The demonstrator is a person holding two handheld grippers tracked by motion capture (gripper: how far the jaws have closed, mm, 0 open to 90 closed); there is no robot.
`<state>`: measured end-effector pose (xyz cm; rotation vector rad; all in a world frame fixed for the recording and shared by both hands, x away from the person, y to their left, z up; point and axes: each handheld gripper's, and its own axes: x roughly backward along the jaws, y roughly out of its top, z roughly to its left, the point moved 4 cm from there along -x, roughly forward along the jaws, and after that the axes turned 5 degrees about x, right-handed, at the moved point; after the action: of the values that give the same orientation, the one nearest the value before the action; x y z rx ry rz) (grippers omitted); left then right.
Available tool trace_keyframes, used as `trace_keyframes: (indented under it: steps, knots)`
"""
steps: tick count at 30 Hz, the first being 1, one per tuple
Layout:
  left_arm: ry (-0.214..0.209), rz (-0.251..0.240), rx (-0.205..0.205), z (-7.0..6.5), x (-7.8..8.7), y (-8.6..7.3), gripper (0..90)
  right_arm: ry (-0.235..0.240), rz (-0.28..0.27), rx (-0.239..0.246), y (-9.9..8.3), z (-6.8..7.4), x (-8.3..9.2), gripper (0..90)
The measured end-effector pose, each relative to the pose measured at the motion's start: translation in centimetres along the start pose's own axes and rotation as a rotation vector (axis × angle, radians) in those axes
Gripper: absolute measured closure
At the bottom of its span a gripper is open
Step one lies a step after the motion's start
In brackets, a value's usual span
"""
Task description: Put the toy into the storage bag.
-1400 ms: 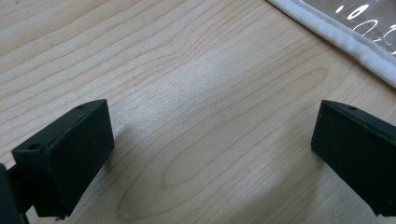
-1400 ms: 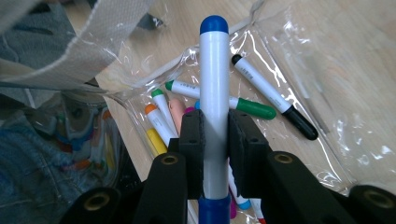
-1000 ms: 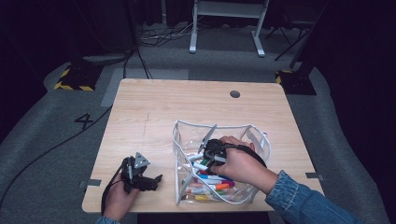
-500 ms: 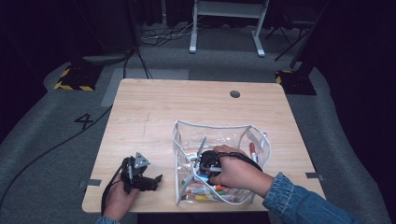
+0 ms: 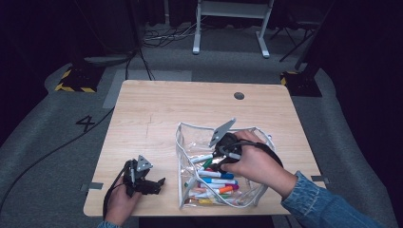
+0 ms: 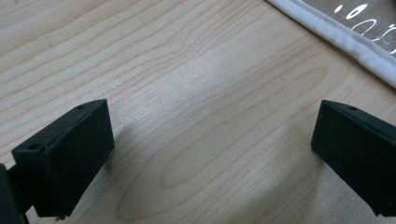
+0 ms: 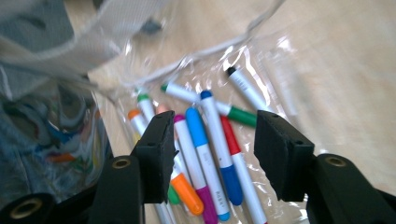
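Clear plastic pouch [image 5: 187, 142] with white piping lies open on the table [image 5: 157, 109], right of centre, reaching almost to the near edge. High view: markers [image 5: 214, 183] piled loose inside, toward the near end. Right gripper [image 5: 216, 164] held inside the pouch mouth just above the pile, hand [image 5: 252, 161] over it. Left gripper [image 5: 154, 183] rests on the table near the front-left corner, just left of the pouch, not touching it. Far half of the table bare wood; a small dark hole [image 5: 239, 95] near the far edge.

Left gripper view: jaws wide apart, nothing between them, bare table [image 6: 196, 116] below. Pouch piping [image 6: 336, 39] crosses the top right corner, near the right jaw but apart from it.

Right gripper view: jaws have just been opening and now stand about half apart, gripping nothing. Markers [image 7: 212, 154] lie below the gap on the pouch floor: blue, magenta, red, green, orange and black caps side by side, mostly parallel. Pouch wall [image 7: 93, 51] rises crumpled at left, close by the left jaw. More room to the right, over flat plastic and wood.
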<state>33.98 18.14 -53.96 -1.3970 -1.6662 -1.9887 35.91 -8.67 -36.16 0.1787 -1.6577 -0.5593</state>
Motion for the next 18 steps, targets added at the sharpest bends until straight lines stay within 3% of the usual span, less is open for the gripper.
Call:
trace_keyframes:
  steps: [4,13,18]
  knots:
    - [-0.004,0.002,0.0,0.0,0.0,-0.1,0.0,-0.05,-0.069,-0.045,-0.3,-1.3,2.7,50.8]
    - [-0.009,-0.001,-0.002,0.1,0.1,-0.1,0.0,-0.168,-0.16,-0.146,-2.8,-5.2,7.2,55.1]
    - [-0.009,0.001,-0.007,0.0,0.1,-0.1,0.0,-0.232,-0.186,-0.25,-5.4,-8.1,9.3,56.0]
